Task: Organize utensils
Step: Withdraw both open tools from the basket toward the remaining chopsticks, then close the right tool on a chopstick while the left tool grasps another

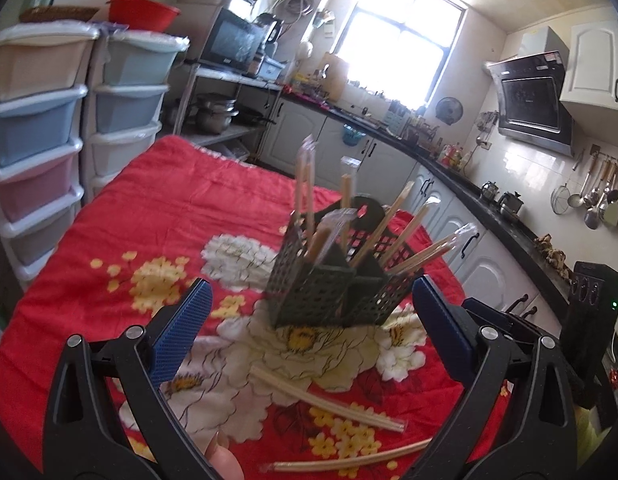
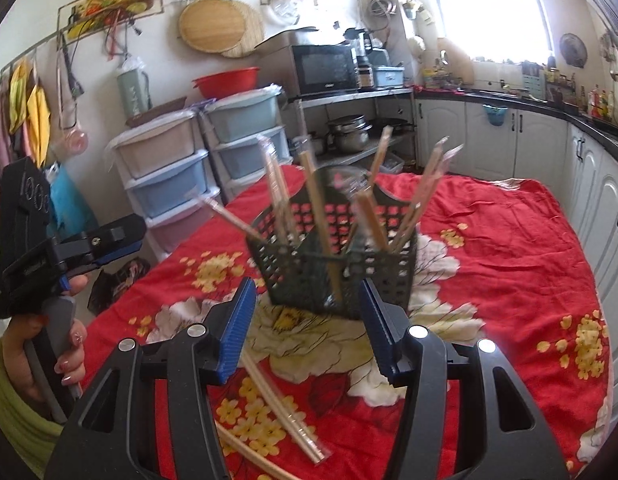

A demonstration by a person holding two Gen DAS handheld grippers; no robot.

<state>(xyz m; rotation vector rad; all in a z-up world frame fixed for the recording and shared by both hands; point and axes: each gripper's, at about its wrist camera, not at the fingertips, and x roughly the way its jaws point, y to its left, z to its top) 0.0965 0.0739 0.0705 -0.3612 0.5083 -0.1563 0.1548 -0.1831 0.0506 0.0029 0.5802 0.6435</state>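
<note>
Your basket (image 1: pixel 333 280) blurs at frame center, just beyond both wide, empty grippers (image 1: pixel 309 332) (image 2: pixel 305 328); wrapped chopsticks (image 1: pixel 329 404) lie below.

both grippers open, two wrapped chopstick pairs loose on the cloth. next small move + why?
Probably lower the right gripper onto the nearer wrapped chopstick pair and close on it. Both the right and left gripper are open and empty. The black utensil basket already holds several pairs upright, while this pair and a second wrapped pair lie flat on the red floral cloth, in front of the basket.
</note>
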